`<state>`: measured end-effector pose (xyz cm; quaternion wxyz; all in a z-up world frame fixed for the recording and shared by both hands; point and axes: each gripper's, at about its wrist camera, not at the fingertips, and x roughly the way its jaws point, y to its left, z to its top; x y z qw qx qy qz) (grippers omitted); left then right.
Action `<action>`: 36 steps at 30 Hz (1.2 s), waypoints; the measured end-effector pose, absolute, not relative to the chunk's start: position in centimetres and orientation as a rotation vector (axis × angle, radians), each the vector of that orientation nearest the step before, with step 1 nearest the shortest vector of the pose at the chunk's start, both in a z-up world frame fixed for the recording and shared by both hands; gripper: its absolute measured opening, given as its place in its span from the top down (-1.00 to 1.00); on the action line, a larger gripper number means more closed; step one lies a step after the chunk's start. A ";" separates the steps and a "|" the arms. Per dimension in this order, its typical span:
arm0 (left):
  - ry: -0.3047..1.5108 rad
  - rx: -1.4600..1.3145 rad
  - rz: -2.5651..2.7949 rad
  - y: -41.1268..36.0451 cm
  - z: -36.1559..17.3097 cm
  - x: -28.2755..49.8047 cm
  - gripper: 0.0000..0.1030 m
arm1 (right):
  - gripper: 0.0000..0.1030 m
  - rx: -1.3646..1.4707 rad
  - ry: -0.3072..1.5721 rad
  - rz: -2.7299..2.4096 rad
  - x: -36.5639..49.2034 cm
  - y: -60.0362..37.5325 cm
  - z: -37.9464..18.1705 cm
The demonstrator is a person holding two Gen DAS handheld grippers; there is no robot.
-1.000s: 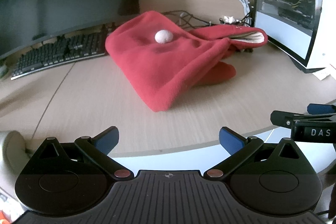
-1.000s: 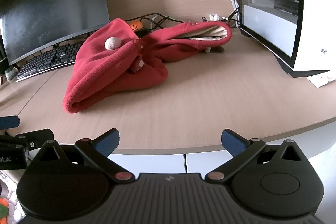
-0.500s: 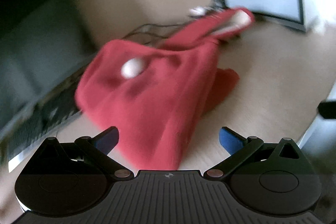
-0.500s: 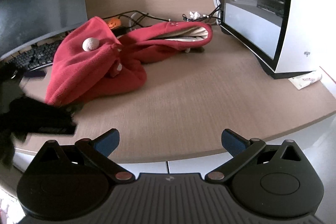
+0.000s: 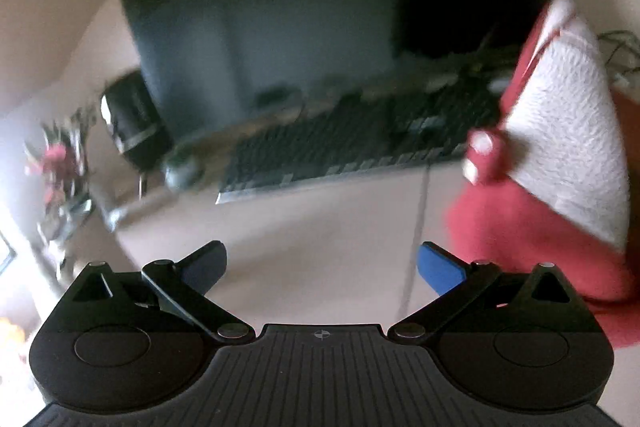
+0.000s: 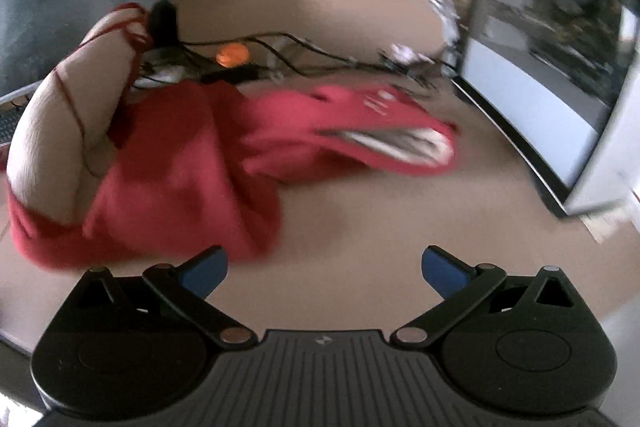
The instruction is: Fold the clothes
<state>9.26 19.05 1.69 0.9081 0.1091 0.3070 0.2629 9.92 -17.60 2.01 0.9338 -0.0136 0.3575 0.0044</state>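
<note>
Left wrist view: left tool [image 5: 322, 267], jaws spread, nothing between them, over bare desk [image 5: 320, 227]. Red garment [image 5: 560, 195] with white fleecy lining at the right edge, touching the desk just beside the right jaw. Keyboard [image 5: 360, 147] and monitor [image 5: 280, 19] behind, blurred.

Right wrist view: right tool [image 6: 324, 267], jaws spread, empty. Garment [image 6: 192, 171] crumpled on the desk, sleeve trailing toward the computer case [image 6: 560, 75]; cables [image 6: 280, 59] close behind.

Risk: a grab at the bunched cloth could pinch several layers, or drag fabric into the cables or keyboard.
</note>
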 end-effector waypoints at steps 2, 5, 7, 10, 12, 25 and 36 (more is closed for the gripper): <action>0.620 0.100 0.504 21.1 2.8 8.5 -1.00 | -1.00 -0.049 0.722 0.042 12.4 -16.5 1.8; 0.577 -0.078 0.387 22.6 5.4 8.9 -1.00 | -1.00 -0.087 0.707 0.081 16.6 -13.4 1.0; 0.518 -0.163 0.248 22.9 7.3 9.7 -1.00 | -1.00 -0.106 0.713 0.098 19.6 -11.0 0.0; 0.435 -0.180 0.075 22.0 9.5 11.1 -1.00 | -1.00 -0.091 0.795 0.145 23.2 -8.6 -2.4; 0.476 -0.182 -0.116 20.8 9.0 13.4 -1.00 | -1.00 -0.077 0.877 0.171 24.8 -7.6 -4.6; 0.918 -0.384 -0.330 17.4 -2.4 20.2 -1.00 | -1.00 -0.067 0.878 0.154 21.4 -13.7 -3.5; 0.919 -0.331 -0.263 14.8 -3.3 19.2 -1.00 | -1.00 0.087 0.858 -0.063 29.3 -24.1 -2.3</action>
